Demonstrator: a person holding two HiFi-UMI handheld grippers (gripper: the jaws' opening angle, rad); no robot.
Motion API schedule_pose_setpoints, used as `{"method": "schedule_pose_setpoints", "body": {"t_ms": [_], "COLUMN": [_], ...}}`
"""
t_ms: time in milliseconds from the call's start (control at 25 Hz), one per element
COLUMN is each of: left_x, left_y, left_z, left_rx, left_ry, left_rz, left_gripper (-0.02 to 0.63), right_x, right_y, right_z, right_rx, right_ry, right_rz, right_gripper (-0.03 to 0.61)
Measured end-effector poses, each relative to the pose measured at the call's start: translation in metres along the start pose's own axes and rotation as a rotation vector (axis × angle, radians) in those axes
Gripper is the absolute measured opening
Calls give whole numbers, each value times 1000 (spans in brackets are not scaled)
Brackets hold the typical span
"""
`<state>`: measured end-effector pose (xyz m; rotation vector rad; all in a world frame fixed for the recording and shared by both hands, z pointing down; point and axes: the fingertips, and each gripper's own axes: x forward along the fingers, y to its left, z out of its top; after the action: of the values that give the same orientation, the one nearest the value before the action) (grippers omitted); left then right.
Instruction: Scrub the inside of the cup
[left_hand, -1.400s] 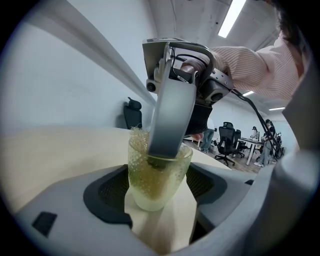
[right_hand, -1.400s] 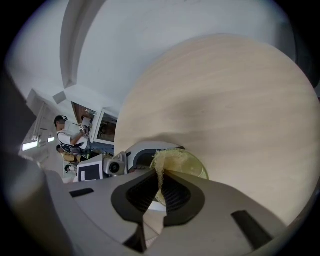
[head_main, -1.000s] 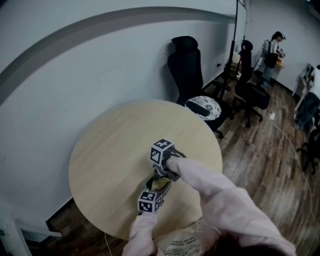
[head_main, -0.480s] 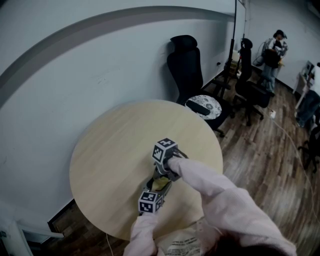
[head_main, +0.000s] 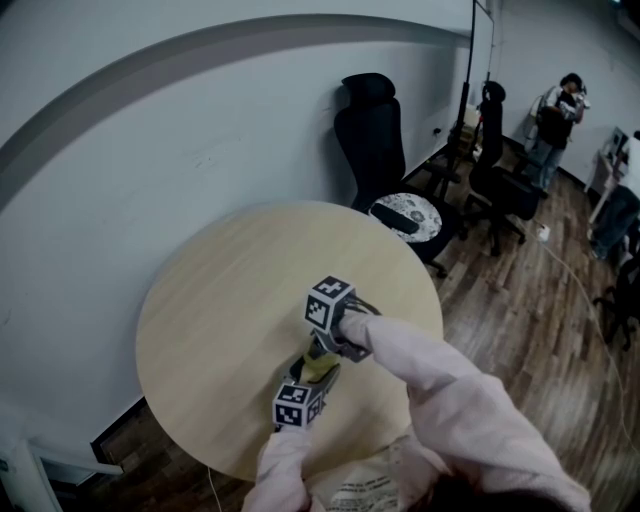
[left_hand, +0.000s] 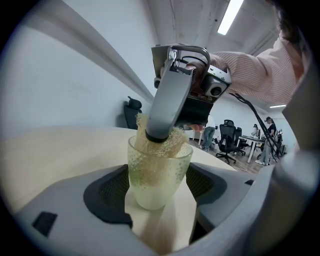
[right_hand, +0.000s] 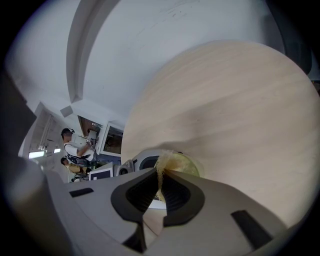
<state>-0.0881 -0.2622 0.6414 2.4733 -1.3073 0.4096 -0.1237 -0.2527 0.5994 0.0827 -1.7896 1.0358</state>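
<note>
A translucent pale green cup (left_hand: 159, 180) stands upright on the round wooden table (head_main: 230, 290). My left gripper (left_hand: 159, 189) has its jaws set wide around the lower half, pads against both sides. A yellowish mesh scrubber (left_hand: 172, 142) is pushed into the cup's mouth and bulges over the rim. My right gripper (left_hand: 162, 127) comes down from above, shut on the scrubber. In the right gripper view the scrubber (right_hand: 161, 167) is pinched between the pads, with the cup (right_hand: 184, 165) just beyond them. The head view shows both grippers stacked near the table's front edge around the cup (head_main: 318, 368).
A black office chair (head_main: 372, 130) and a seat with a patterned cushion (head_main: 407, 214) stand behind the table by the white wall. More chairs and a person (head_main: 560, 110) are far back right on the wooden floor.
The right gripper has rolled slightly over the cup. The left gripper and the cup have kept their place. The person at the far back has shifted to the right.
</note>
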Motion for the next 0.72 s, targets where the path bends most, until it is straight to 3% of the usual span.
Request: {"method": "schedule_pose_setpoints", "body": {"t_ms": [400,520,720], "left_x": [-1,-1,-1], "left_y": [-2,-2,-4], "left_z": [-1,-2,-3], "left_rx": [-3,-7,-13], "left_ry": [-1,6,8], "left_rz": [-4,-6,-11], "left_gripper": [356,354,354], "right_x": [-11,-15,-15], "right_y": [5,6,8], "right_z": [-12,-14,-22], "right_rx": [-208,-361,-722], "right_ry": [59,96,169], "right_rz": [-69,-115,-176], "right_gripper": [17,17,18]}}
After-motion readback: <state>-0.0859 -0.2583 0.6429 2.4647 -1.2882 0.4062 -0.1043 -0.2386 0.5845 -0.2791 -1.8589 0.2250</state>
